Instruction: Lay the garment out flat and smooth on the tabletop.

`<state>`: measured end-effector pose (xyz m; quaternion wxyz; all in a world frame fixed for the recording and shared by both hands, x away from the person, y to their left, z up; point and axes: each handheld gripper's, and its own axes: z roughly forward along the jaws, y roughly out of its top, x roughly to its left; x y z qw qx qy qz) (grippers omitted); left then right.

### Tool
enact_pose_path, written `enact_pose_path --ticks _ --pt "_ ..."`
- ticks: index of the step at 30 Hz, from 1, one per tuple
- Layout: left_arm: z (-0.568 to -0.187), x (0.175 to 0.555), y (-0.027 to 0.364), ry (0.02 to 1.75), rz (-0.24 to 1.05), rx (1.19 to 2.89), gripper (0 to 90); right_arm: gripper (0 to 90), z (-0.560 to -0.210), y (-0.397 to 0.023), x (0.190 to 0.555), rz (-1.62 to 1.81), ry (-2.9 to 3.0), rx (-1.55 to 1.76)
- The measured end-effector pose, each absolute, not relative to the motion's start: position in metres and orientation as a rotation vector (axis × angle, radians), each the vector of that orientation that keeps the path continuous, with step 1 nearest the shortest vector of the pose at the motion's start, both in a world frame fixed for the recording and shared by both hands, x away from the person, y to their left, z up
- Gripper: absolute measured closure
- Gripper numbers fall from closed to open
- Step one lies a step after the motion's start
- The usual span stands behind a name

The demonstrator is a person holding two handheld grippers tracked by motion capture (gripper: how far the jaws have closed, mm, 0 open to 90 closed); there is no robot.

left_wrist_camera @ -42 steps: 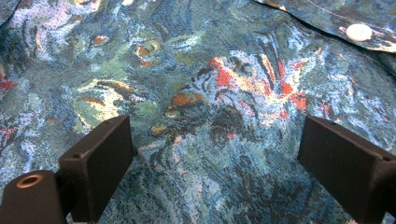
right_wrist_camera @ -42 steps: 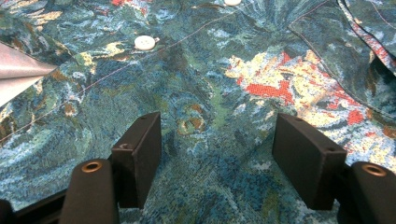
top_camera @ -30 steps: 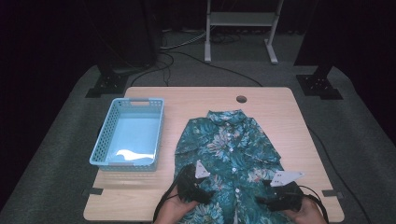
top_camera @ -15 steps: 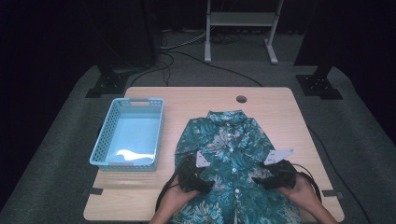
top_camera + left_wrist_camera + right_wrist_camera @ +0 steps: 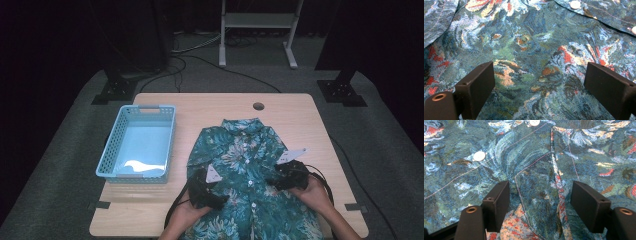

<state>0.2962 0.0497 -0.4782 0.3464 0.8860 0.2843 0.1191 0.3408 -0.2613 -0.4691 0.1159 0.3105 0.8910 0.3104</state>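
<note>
the floral shirt (image 5: 245, 170) lies flat in the lower middle of the frame, soft, light and limp. left gripper (image 5: 209, 186) and right gripper (image 5: 286, 175) hover over it, jaws wide, holding nothing; pinching a seam or pocket edge looks best.

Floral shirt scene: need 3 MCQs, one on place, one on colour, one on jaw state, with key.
1. Where does the basket sit relative to the shirt in the high view?
A. to its left
B. to its right
C. on top of it

2. What colour is the basket?
A. red
B. light blue
C. black

3. How do the jaws of the left gripper and right gripper stand?
A. both open over the shirt
B. both clamped on a sleeve
C. one holds the basket

Key:
1 A, it stands on the table left of the shirt.
2 B, its walls are light blue.
3 A, fabric lies flat between spread jaws.
</note>
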Motion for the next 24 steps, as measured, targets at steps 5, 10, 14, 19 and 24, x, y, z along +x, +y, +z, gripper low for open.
enact_pose_path --ticks 5,10,14,19,24 --pt "-0.477 0.29 0.047 0.721 0.292 2.326 9.0 31.2 -0.47 -0.262 0.331 0.92 2.607 0.902" --pt "-0.474 0.283 0.042 0.701 0.263 2.38 6.2 31.3 -0.471 -0.264 0.314 0.947 2.61 0.872" --pt "-0.474 0.282 0.041 0.702 0.253 2.366 6.3 31.4 -0.472 -0.266 0.301 0.964 2.618 0.84" --pt "-0.474 0.282 0.038 0.692 0.266 2.362 6.3 31.4 -0.473 -0.268 0.286 0.981 2.633 0.806" --pt "-0.475 0.282 0.037 0.692 0.274 2.359 6.3 31.5 -0.474 -0.27 0.273 0.997 2.638 0.781"
